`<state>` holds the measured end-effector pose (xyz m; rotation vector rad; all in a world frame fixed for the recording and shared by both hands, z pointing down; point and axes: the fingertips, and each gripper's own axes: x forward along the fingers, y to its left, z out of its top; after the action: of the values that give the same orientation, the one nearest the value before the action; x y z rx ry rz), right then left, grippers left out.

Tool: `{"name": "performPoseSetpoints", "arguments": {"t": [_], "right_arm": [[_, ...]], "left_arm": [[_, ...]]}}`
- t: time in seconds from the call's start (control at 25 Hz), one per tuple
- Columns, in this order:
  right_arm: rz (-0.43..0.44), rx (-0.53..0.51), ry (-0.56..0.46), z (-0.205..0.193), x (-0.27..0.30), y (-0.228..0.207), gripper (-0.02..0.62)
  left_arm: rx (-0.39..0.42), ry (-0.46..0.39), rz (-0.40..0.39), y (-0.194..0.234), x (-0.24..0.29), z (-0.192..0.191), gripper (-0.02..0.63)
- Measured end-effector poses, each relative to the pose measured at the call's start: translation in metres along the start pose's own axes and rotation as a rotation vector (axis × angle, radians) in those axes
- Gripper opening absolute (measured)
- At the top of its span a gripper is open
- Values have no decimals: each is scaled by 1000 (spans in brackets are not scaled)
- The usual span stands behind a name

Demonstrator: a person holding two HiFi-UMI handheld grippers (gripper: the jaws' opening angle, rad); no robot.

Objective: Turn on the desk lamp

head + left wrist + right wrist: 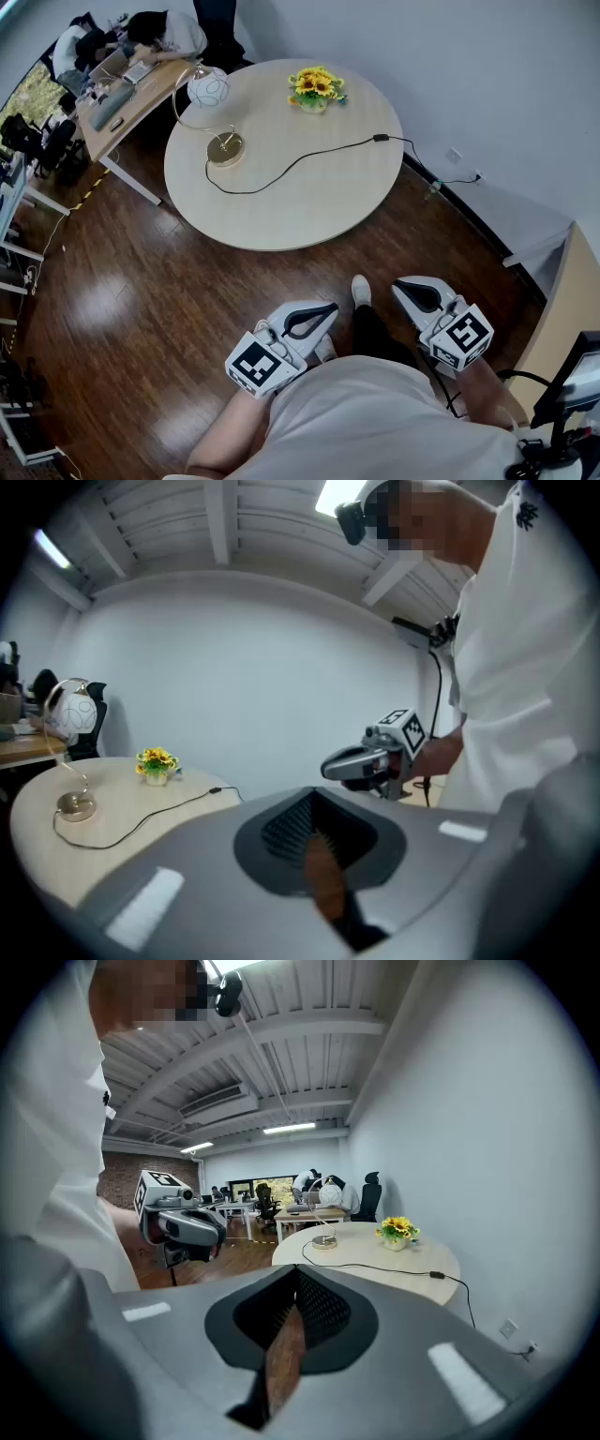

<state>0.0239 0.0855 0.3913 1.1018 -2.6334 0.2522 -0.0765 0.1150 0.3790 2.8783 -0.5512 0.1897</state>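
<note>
Low over the dark wood floor (141,309), close against the person's white shirt (375,422), the left gripper (328,311) has its jaws pressed together to a thin slit with nothing pinched between them. Its own view shows only a sliver of floor through the gap. Beside it, the right gripper (401,287) is likewise closed and empty, touching nothing. Both point toward the round pale wooden table (309,206) and are well apart from it. On the table's far left stands the desk lamp with a white globe shade and round gold base (225,148). Its thin black cord (291,167) trails across the top past an inline switch (381,139) and off the right edge. Near the far rim, a small pale pot (314,105) holds yellow sunflowers (316,82).
</note>
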Motion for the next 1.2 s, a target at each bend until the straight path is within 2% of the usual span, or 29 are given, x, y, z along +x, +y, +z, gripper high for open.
{"name": "performPoseSetpoints", "arguments": {"t": [0.16,0.36,0.6,0.92,1.2], "right_arm": [[18,8,5,2,27,-24,3],[47,-25,23,6,84,-96,3],[81,-76,102,9,152,-193,3],[76,-74,264,-34,230,-331,3],[52,-68,374,-74,276,-413,3]], "left_arm": [[-13,-6,47,32,3,10,18],[0,-14,112,95,30,32,18],[-19,-28,202,167,70,65,18],[-49,-36,302,238,114,85,18],[-89,-20,380,277,130,86,18]]}}
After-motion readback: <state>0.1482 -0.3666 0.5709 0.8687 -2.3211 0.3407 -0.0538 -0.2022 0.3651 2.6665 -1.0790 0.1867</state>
